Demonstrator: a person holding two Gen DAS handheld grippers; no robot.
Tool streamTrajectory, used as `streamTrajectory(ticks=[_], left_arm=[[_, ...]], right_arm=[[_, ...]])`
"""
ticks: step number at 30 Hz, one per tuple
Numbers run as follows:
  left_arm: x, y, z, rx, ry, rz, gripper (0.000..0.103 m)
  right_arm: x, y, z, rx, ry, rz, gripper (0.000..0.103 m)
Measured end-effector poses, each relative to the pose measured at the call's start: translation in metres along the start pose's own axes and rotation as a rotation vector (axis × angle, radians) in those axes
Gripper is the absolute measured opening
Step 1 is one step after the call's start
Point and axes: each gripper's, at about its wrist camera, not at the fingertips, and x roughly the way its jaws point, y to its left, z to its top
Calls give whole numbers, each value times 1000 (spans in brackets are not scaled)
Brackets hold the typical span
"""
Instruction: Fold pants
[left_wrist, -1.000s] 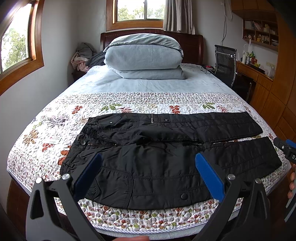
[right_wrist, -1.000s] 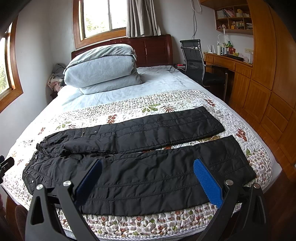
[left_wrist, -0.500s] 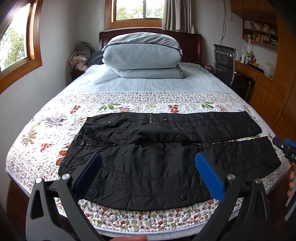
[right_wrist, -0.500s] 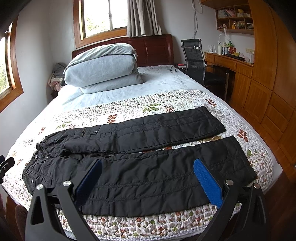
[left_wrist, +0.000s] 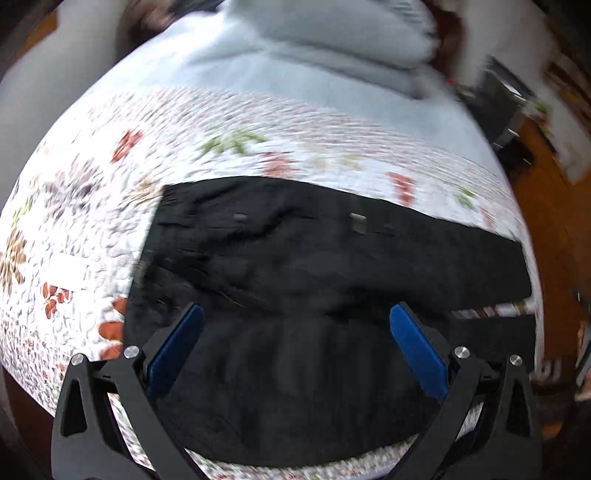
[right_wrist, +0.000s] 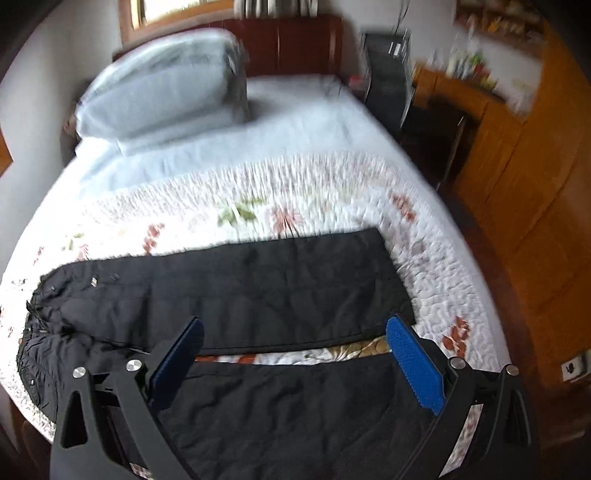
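Looking along both tools, we see the black padded pants (left_wrist: 325, 280) spread flat across the white floral quilted bedspread (left_wrist: 92, 236), waist toward nine o'clock and legs running toward three o'clock. Our left gripper (left_wrist: 295, 332) hangs over the seat and waist part with its blue-padded fingers (left_wrist: 177, 349) spread wide and nothing between them; whether they touch the cloth we cannot tell, as this view is badly blurred. Our right gripper (right_wrist: 293, 343) hangs over the leg ends, its blue-padded fingers likewise parted and holding nothing. In the right wrist view the pants (right_wrist: 258, 295) show two separate legs, the far one toward twelve o'clock of the near one, with a thin strip of bedspread (right_wrist: 332, 192) visible between them. At twelve o'clock on the bed lies a folded pale blue duvet (right_wrist: 162, 85) against the dark wooden headboard (right_wrist: 295, 44). At two o'clock stand a black mesh chair (right_wrist: 388, 62) and orange wooden cabinets (right_wrist: 535, 184).
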Motion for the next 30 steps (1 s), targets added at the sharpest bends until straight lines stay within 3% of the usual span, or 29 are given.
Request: streamTrajectory(ticks=[5,8,14,16,19,24,27,30], left_arm=[[63,74,61,-148,155,40,101],[96,106,86,-185,228,110,101],[157,161,117,-297,335,181,101],[173,171,123,-332,357,132,101],[193,178,125,-399,402,16,101],[216,173,126,-385,460,53,100],[212,161,128,-337,472,9,99],[209,146,131,-284,482,41,73]], right_arm=[[89,-44,44,72,158,-27,100],[138,-64,65,108,225,-5,100],[212,-82,93,108,280,-53,100],[226,-83,99,104,283,-57,100],[246,-82,106,83,291,-86,100],[260,-86,108,93,288,-94,100],[264,-87,107,61,300,-107,100],[266,-92,107,50,303,-96,100]])
